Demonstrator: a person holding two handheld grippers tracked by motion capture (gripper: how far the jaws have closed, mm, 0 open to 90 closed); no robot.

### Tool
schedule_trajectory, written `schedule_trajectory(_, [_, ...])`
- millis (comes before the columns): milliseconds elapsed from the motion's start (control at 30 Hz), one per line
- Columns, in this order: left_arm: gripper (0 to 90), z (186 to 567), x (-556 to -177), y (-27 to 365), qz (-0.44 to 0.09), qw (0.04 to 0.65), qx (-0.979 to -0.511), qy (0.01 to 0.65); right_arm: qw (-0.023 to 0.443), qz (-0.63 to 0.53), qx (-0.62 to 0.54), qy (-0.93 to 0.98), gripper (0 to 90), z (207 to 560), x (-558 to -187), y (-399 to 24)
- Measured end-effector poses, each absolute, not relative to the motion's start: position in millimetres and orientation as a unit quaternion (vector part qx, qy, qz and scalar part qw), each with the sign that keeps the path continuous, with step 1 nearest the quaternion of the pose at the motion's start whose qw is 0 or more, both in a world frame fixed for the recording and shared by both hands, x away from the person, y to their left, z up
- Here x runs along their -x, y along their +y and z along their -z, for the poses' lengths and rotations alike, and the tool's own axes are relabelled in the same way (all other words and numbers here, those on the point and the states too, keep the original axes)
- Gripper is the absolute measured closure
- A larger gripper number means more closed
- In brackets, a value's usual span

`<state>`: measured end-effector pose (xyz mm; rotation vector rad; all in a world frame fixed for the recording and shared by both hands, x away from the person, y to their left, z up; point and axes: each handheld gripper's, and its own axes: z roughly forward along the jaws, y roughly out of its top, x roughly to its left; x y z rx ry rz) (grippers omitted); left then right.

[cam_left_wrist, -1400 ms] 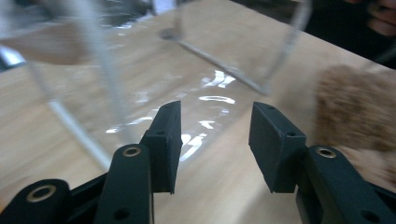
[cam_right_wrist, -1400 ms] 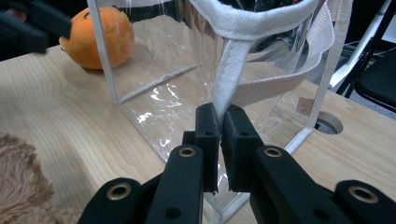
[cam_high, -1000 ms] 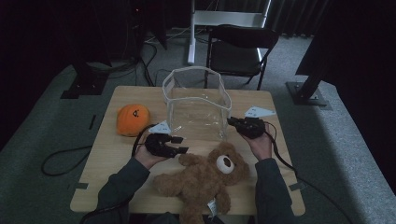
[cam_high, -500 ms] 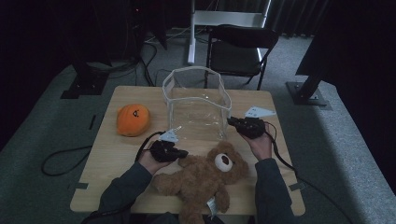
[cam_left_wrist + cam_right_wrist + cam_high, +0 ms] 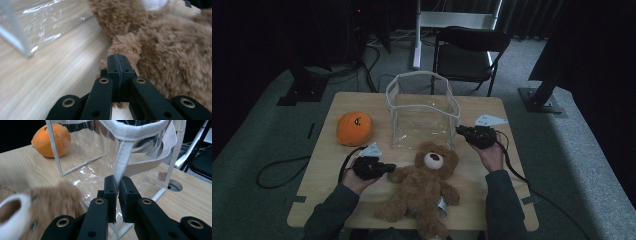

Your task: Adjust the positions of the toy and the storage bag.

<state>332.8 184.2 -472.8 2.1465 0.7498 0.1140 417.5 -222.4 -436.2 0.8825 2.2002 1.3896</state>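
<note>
Brown teddy bear (image 5: 422,185) arm pinched by left gripper (image 5: 117,65).

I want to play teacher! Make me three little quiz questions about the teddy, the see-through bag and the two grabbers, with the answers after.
1. True or false: the right gripper is shut on the bag's white strap.
2. Which soft toy does the left gripper point at: A the orange pumpkin, B the teddy bear, C a green frog?
3. Fill the gap: the clear bag stands on the table with its top ____.

Key: 1 true: the strap is pinched between the jaws. 2 B: the closed jaws meet at the bear's arm, though whether they pinch its fur is hard to tell. 3 open.
</note>
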Motion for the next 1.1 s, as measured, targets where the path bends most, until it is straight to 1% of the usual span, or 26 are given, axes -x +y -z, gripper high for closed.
schedule_trajectory(200, [90.0,475.1,-309.6,216.2,-0.054,0.415,-0.847,0.328,0.196,-0.495,-0.315,0.786,84.3,436.0,-417.5,-222.7])
schedule_trajectory(233, [90.0,475.1,-309.6,216.2,-0.054,0.415,-0.847,0.328,0.196,-0.495,-0.315,0.786,84.3,436.0,-417.5,-222.7])
schedule_trajectory(267, [90.0,478.2,-302.0,225.5,-0.052,0.413,-0.844,0.339,0.196,-0.495,-0.315,0.786,84.3,436.0,-417.5,-222.7])
schedule_trajectory(467, [90.0,482.4,-293.7,235.6,-0.043,0.409,-0.845,0.342,0.196,-0.495,-0.315,0.785,84.3,436.2,-417.7,-222.4])
schedule_trajectory(500, [86.6,481.5,-295.0,236.2,-0.046,0.410,-0.843,0.344,0.196,-0.495,-0.315,0.785,84.2,436.1,-417.6,-222.3])
schedule_trajectory(567, [77.9,478.1,-299.6,236.9,-0.054,0.416,-0.840,0.344,0.198,-0.494,-0.315,0.786,82.4,436.0,-417.5,-222.2])
schedule_trajectory(633, [68.8,473.0,-305.3,237.0,-0.060,0.423,-0.837,0.341,0.200,-0.494,-0.319,0.784,74.4,436.2,-417.9,-222.8])
schedule_trajectory(700, [64.6,466.0,-315.8,236.0,-0.071,0.435,-0.831,0.339,0.202,-0.492,-0.324,0.782,66.6,436.5,-417.8,-223.6])
schedule_trajectory(833, [58.2,457.1,-342.6,228.6,-0.086,0.450,-0.820,0.342,0.206,-0.492,-0.330,0.779,58.2,435.7,-414.0,-225.2])
schedule_trajectory(933, [54.8,453.9,-364.2,219.1,-0.090,0.458,-0.815,0.343,0.218,-0.490,-0.330,0.777,53.9,433.9,-406.9,-225.3])
schedule_trajectory(1100, [53.8,456.2,-396.2,204.6,-0.083,0.455,-0.815,0.349,0.229,-0.493,-0.329,0.772,51.0,431.9,-392.7,-229.4])
